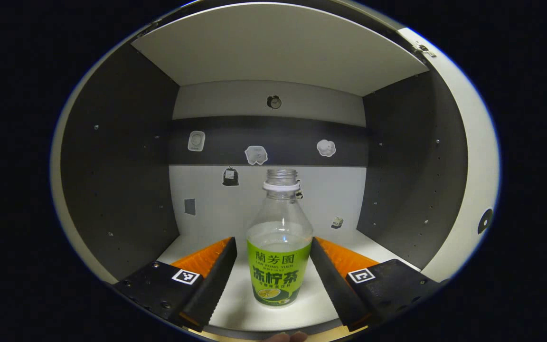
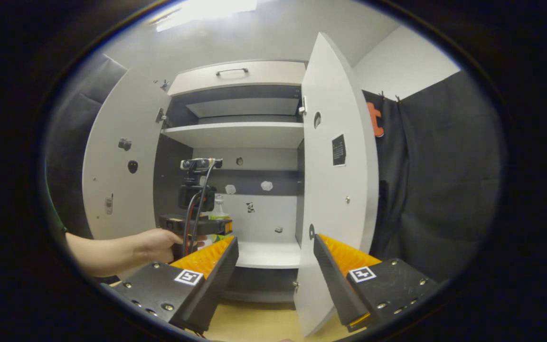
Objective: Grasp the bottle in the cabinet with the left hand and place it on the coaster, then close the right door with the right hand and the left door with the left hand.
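A clear bottle (image 1: 279,247) with a green label and no cap stands upright on the cabinet's lower shelf (image 1: 235,308). My left gripper (image 1: 272,243) is open inside the cabinet, with one finger on each side of the bottle's label. The fingers are close to the bottle but not pressing on it. In the right gripper view a hand (image 2: 157,244) holds the left gripper (image 2: 214,227) at the bottle (image 2: 219,211). My right gripper (image 2: 276,243) hangs open and empty in front of the cabinet, near the lower edge of the open right door (image 2: 337,190).
Both doors stand wide open, the left door (image 2: 121,156) swung out to the left. An upper shelf (image 2: 235,134) and a top drawer with a handle (image 2: 231,71) sit above. Small stickers dot the cabinet's back wall (image 1: 264,209). A wooden surface (image 2: 259,325) lies below the cabinet.
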Tool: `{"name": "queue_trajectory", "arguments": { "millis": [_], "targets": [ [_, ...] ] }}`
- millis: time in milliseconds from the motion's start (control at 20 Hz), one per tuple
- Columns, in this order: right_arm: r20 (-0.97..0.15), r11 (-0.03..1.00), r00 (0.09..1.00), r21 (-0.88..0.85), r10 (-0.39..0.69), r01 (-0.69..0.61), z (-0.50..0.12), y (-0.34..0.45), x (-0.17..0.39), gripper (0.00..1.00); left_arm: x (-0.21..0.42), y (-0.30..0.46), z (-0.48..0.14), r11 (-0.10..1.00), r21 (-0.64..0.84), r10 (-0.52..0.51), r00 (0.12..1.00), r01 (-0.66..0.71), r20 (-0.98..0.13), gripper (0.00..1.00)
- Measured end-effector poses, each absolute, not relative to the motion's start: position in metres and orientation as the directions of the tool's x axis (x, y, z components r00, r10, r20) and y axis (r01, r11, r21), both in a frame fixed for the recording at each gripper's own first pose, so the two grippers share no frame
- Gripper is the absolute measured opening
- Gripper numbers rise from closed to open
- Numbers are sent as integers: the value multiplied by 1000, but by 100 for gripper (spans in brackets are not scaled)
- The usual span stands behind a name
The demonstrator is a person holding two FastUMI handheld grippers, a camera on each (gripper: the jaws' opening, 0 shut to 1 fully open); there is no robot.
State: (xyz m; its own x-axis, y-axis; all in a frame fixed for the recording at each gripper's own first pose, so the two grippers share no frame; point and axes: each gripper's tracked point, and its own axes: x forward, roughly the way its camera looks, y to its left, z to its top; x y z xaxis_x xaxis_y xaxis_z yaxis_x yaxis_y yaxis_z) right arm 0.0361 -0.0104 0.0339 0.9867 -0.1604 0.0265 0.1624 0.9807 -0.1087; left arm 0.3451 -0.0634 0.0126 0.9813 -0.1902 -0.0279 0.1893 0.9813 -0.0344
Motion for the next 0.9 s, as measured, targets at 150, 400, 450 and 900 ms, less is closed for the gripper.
{"name": "queue_trajectory", "arguments": {
  "millis": [150, 400, 450, 900],
  "targets": [
    [25, 977, 984, -118, -176, 178, 35, -20, 23, 96, 354, -70, 9, 977, -43, -211, 976, 209, -45, 95],
    [46, 980, 984, -89, -174, 177, 41, -30, 2, 94, 343, -64, 19, 978, -66, -201, 978, 198, -55, 80],
    [48, 981, 984, -84, -173, 176, 42, -31, -2, 94, 334, -60, 23, 978, -61, -202, 978, 199, -52, 80],
    [73, 996, 994, -36, -82, 85, 55, -19, -40, 96, 231, -37, 75, 980, -50, -193, 981, 195, 28, 80]
  ]
}}
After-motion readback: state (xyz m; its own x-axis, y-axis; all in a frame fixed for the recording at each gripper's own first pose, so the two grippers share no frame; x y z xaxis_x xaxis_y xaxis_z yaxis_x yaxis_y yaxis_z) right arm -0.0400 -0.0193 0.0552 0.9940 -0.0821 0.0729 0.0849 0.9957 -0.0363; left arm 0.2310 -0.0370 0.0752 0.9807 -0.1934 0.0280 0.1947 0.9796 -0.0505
